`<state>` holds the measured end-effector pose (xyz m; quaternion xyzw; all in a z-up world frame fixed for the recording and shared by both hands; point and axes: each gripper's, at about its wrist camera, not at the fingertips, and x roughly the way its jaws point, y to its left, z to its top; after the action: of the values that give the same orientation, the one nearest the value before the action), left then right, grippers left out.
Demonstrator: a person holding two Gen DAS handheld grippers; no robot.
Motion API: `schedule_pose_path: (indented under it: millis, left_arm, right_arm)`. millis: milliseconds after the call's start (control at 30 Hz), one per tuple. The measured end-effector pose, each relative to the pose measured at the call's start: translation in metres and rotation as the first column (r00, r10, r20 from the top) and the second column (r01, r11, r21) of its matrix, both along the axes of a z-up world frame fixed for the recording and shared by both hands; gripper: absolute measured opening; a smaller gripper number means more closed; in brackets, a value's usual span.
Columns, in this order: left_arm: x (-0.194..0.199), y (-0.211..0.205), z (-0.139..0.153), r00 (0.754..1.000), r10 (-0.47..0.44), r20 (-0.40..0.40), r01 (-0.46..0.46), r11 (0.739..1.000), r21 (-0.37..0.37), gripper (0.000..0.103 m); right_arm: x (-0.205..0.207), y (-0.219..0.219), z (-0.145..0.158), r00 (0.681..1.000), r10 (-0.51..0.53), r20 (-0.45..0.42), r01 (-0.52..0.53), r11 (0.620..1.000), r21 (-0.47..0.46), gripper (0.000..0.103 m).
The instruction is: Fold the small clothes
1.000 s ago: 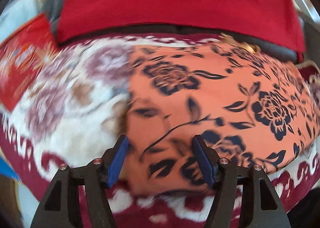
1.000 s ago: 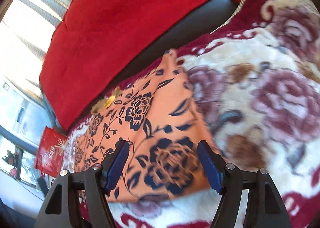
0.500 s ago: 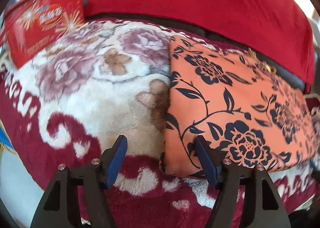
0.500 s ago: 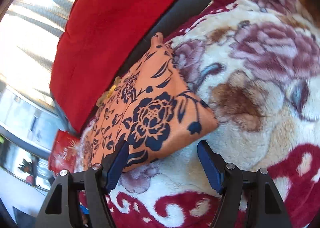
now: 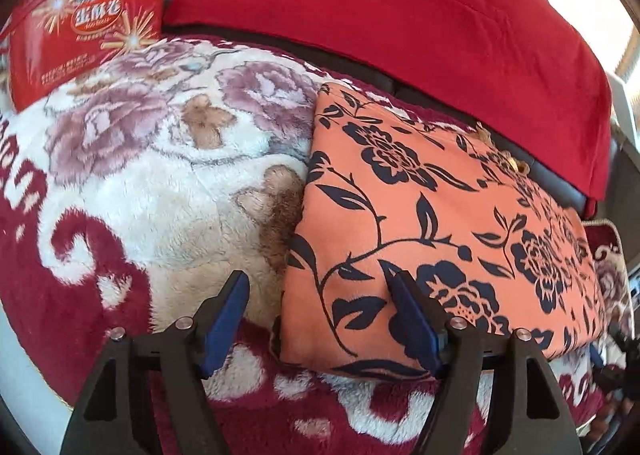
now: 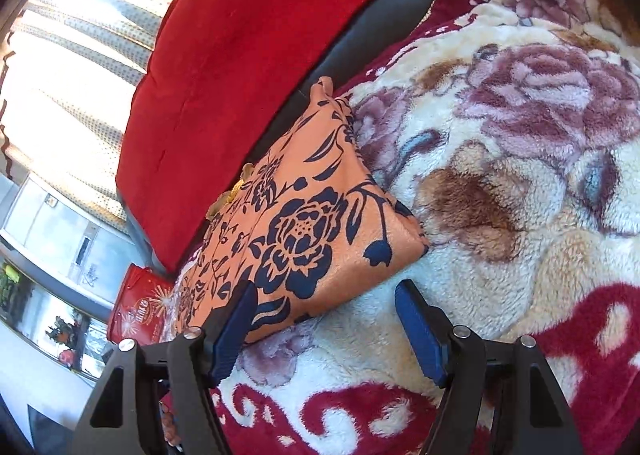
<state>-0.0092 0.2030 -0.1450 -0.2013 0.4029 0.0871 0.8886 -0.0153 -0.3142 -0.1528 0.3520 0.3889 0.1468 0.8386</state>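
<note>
In the left wrist view, a red printed bag (image 5: 84, 21) stands at 10 o'clock on the plush floral blanket (image 5: 168, 183), and a red cushion (image 5: 400, 15) fills the far side from 12 to 2 o'clock. The task's piece, an orange floral garment (image 5: 440, 223), lies flat on the blanket from the centre out to 3 o'clock, seemingly already doubled into a neat rectangle. The left gripper (image 5: 318, 313) is at 6 o'clock with its jaws opening and holding nothing; the garment's near left corner sits between the 2 blue pads, the right pad over the cloth and the left pad over bare blanket. In the right wrist view the same garment (image 6: 304, 223) runs from 9 o'clock to the centre, its near right corner pointing toward 3 o'clock, and the right gripper (image 6: 324, 321) hovers at 6 o'clock, jaws opening and empty, the left pad just at the cloth's near edge. To do this step well, I judge that each gripper should settle squarely on its own near corner, pinch all layers at once, and both lift together. An uneven grab would likely let the slick fabric slide and spoil the fold line.
</note>
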Motion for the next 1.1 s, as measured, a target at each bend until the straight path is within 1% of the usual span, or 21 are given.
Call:
schedule_pose_path:
  millis: [67,300,433,633,867,1100]
  left_arm:
    - [-0.001,-0.001,0.000,1.000,0.001,0.003,-0.001,1.000,-0.002,0.076]
    - [-0.003,-0.006,0.000,1.000,-0.017,0.002,0.017,0.999,0.027,0.077]
    - [-0.004,-0.007,-0.001,1.000,-0.023,0.001,0.023,0.999,0.035,0.078]
    - [-0.005,-0.008,-0.001,0.999,-0.034,-0.001,0.034,0.999,0.040,0.079]
    - [-0.004,-0.010,-0.003,0.999,-0.044,-0.008,0.044,0.998,0.054,0.082]
    - [-0.003,-0.011,-0.003,0.999,-0.047,-0.008,0.048,0.997,0.061,0.083]
  right_arm:
    - [0.000,0.004,0.001,1.000,0.004,0.005,-0.003,1.000,-0.020,0.077]
    - [0.000,0.012,0.002,1.000,0.015,0.024,-0.014,0.998,-0.067,0.084]
    - [-0.001,0.016,0.003,0.999,0.026,0.034,-0.022,0.995,-0.102,0.084]
    - [-0.001,0.018,0.002,0.999,0.029,0.040,-0.024,0.993,-0.117,0.084]
    - [0.000,0.024,0.004,0.998,0.040,0.047,-0.032,0.989,-0.145,0.087]
    - [0.000,0.023,0.004,0.998,0.039,0.048,-0.032,0.990,-0.141,0.088]
